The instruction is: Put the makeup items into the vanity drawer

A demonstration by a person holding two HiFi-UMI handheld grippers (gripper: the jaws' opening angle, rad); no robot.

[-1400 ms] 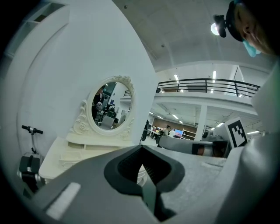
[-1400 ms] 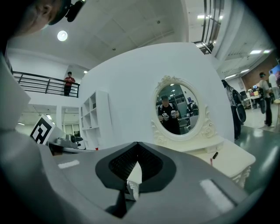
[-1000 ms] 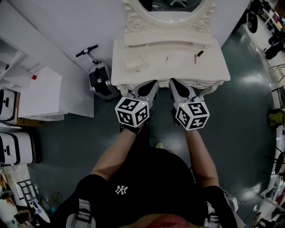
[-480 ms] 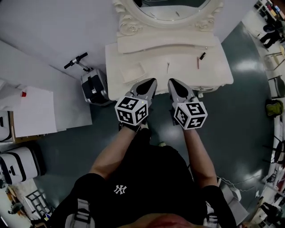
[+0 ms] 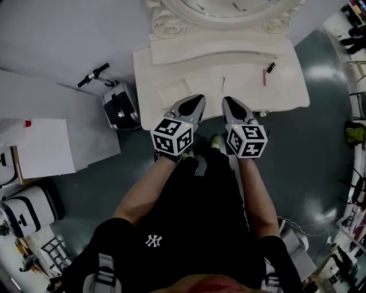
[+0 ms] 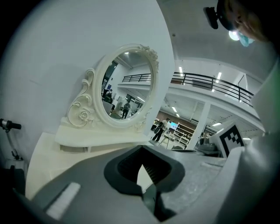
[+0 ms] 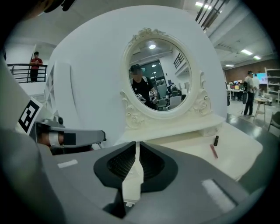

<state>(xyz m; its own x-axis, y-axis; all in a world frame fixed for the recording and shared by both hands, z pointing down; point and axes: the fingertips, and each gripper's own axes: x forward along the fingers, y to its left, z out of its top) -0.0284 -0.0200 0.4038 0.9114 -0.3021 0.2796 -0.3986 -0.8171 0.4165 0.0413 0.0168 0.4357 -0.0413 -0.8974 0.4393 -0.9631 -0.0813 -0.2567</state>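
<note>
- Grey floor surrounds a cream vanity (image 5: 160, 63) at 12 o'clock in the head view, with its mirror (image 5: 220, 7) behind. A parked scooter (image 5: 117, 103) stands at 10 o'clock.
- Flat cream case (image 5: 173, 91) lies on the top, at 11 o'clock of the left gripper (image 5: 195, 103). That gripper's jaws meet at the tips and hold nothing.
- Thin pale stick (image 5: 223, 83) lies at 12 o'clock, ahead of the gap between the 2 grippers.
- Right gripper (image 5: 230, 104): its jaws have just been opening and stand a narrow slit apart, with nothing between them.
- Reddish pencil (image 5: 264, 77) and small dark tube (image 5: 270, 67) lie at 1 o'clock of it, untouched.
- Compared with 1 second ago, both grippers' tips now overlap the tabletop's front edge, and the vanity fills more of the view.
- All 4 items remain on top and no open drawer shows, so this looks like the approach.
</note>
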